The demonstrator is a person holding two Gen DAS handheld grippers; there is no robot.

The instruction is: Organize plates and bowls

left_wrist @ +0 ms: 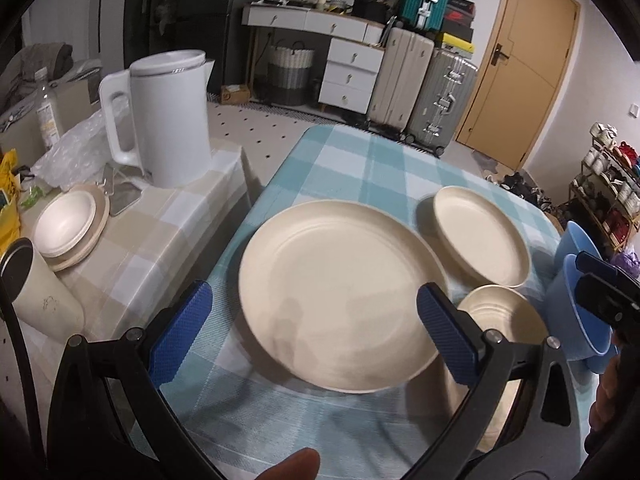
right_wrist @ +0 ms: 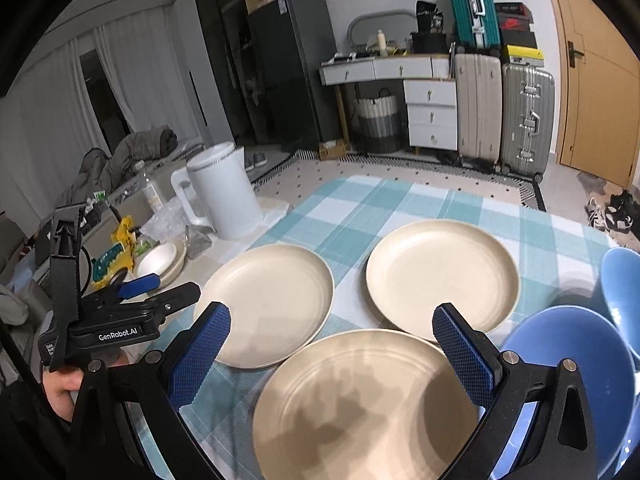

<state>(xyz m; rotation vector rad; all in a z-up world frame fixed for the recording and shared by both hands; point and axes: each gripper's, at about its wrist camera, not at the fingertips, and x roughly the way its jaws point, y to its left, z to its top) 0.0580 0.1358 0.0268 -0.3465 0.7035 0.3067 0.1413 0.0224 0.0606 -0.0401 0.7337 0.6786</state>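
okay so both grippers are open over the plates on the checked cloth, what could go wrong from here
The blue bowls sit at the table's right edge beside the right gripper; a sideways bump might knock them off. The three cream plates lie close together, so lifting one by its rim may drag a neighbour or the tablecloth.

Three cream plates (right_wrist: pixel 442 276) lie apart on the checked tabletop (right_wrist: pixel 384 204); the right hand-held gripper (right_wrist: pixel 332 334) hangs spread above the nearest, blue bowls (right_wrist: pixel 580 368) alongside.
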